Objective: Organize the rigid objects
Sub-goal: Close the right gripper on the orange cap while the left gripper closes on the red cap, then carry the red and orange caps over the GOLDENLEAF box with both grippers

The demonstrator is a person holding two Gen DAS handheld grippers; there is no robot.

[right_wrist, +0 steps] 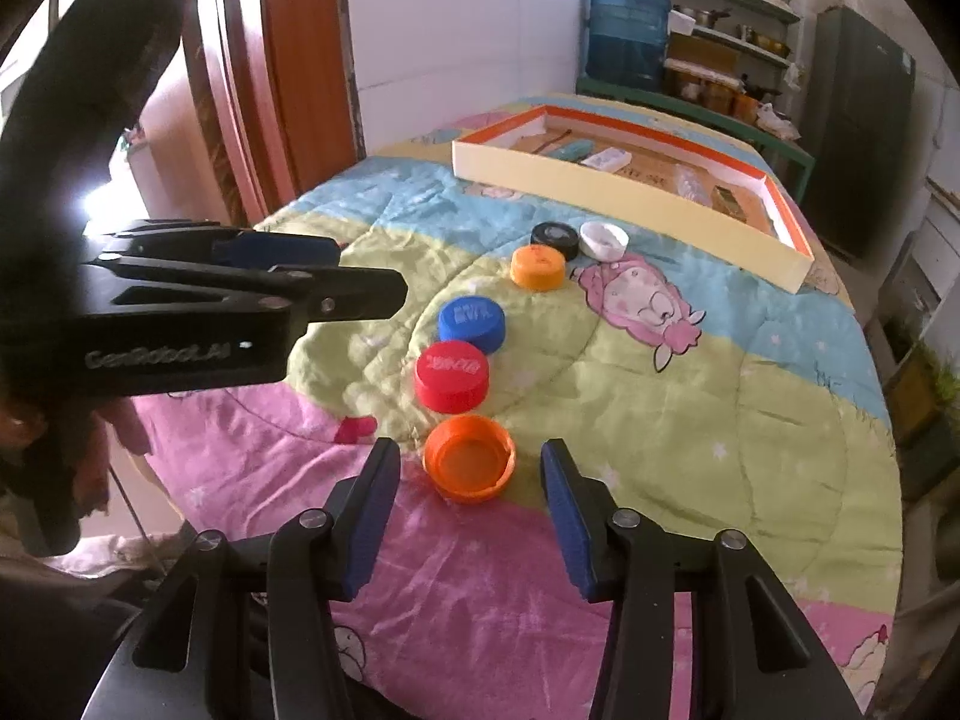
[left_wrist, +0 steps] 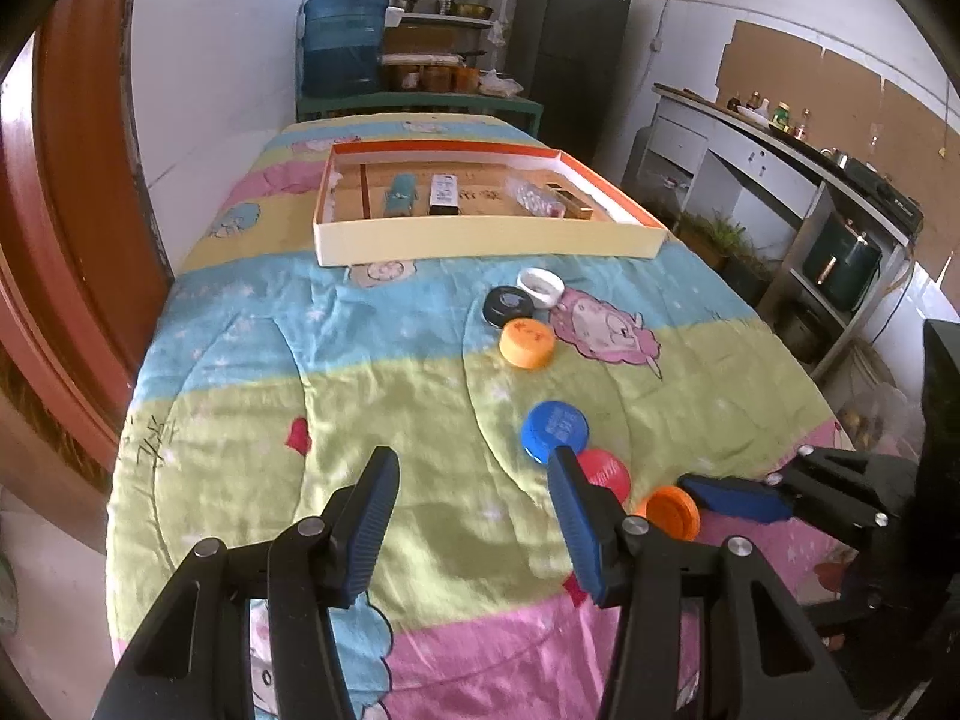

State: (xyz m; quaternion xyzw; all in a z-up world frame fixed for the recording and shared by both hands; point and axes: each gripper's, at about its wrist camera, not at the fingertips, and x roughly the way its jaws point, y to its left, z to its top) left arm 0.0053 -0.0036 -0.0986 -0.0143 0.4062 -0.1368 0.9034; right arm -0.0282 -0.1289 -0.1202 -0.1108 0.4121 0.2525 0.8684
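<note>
Blue-padded fingers of the right gripper (right_wrist: 470, 480) stood apart near the front edge of a quilt-covered table (right_wrist: 690, 420), an upturned orange cap (right_wrist: 469, 467) lying between the tips with a gap on each side and neither pad pressing it. Open and empty, the left gripper (left_wrist: 474, 483) hung just to the left over bare green quilt, its black body bearing the pale lettering "GenRobot.AI" in the right wrist view.

Beyond the upturned cap, a red cap (right_wrist: 451, 375) and a blue cap (right_wrist: 471, 324) followed in a close line running away from the camera, both carrying raised lettering too blurred to read. Farther on sat a second orange cap (right_wrist: 538, 267), a black cap (right_wrist: 555, 240) and a white cap (right_wrist: 604, 240), clustered near a pink cartoon figure printed on the cloth.

At the far end lay a shallow cream box (left_wrist: 480, 240) with an orange inner rim, holding several small items; printed characters on its floor could not be made out. Open quilt stretched to the left of the caps and between the caps and the box, while the cloth fell away at the near and right edges.

A red-brown wooden door frame (left_wrist: 72, 240) stood at the left, a blue water jug (left_wrist: 345, 39) and stocked shelves behind the table, a dark refrigerator (left_wrist: 570, 48) beside them, and a white counter (left_wrist: 750, 144) with bottles along the right wall.
</note>
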